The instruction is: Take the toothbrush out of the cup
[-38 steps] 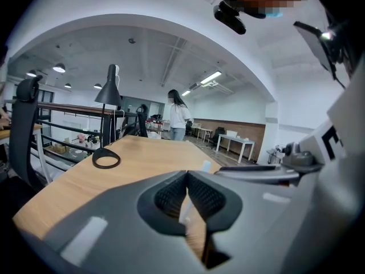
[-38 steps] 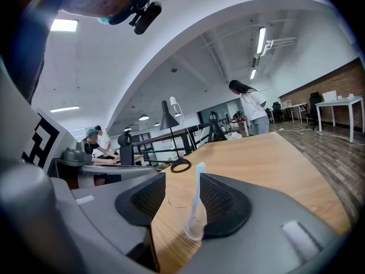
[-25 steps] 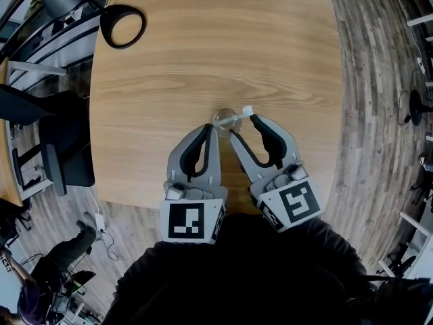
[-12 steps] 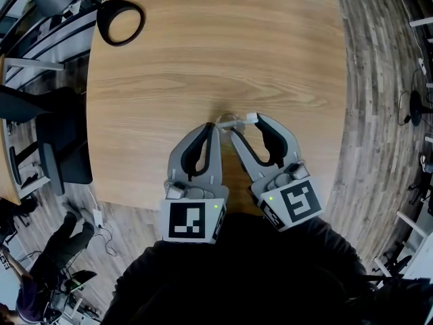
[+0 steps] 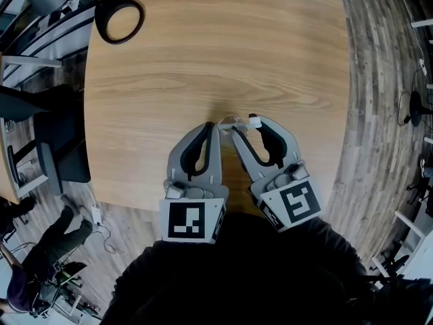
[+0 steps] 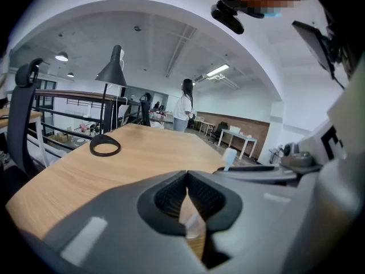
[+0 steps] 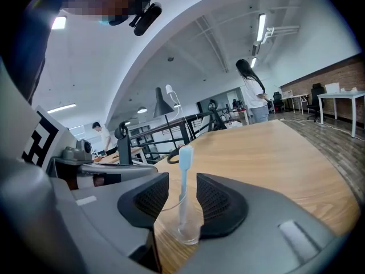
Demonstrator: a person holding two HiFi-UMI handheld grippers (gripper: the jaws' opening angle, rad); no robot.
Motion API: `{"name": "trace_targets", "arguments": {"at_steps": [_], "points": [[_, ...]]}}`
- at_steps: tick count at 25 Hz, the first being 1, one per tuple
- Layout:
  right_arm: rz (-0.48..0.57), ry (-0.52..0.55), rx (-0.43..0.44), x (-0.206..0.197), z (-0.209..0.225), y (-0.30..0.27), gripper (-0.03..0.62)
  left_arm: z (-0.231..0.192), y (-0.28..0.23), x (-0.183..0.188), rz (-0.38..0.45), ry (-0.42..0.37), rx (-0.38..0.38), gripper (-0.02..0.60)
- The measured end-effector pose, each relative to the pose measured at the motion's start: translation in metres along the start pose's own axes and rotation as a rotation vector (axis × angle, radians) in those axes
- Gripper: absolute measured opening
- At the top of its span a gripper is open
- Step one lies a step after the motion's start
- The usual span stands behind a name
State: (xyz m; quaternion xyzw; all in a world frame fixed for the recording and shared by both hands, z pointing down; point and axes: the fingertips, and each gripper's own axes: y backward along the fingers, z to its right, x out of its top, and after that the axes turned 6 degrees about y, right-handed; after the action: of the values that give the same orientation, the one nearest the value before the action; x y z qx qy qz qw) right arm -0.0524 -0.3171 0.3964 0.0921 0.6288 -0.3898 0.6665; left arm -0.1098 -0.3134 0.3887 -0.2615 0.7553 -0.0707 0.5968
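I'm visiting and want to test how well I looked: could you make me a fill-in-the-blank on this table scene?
A ___ stands head up in the clear cup. The cup rests on a ___ table. The ring-shaped lamp base on that table is coloured ___.
Missing: toothbrush, wooden, black.

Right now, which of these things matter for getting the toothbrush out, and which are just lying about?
In the job: toothbrush; clear cup; right gripper, jaws just closing around the toothbrush, not yet gripping; left gripper, shut, beside the cup.
Just there: lamp base; person behind.
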Motion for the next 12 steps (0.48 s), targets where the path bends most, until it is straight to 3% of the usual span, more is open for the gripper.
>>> {"name": "trace_targets", "arguments": {"at_steps": [12], "points": [[-0.003,0.003,-0.006,-0.0014,0.0007,-0.0028,0.109,-0.0020,-0.0035,-0.0023,-0.009,0.008,-0.002,0.008]]}}
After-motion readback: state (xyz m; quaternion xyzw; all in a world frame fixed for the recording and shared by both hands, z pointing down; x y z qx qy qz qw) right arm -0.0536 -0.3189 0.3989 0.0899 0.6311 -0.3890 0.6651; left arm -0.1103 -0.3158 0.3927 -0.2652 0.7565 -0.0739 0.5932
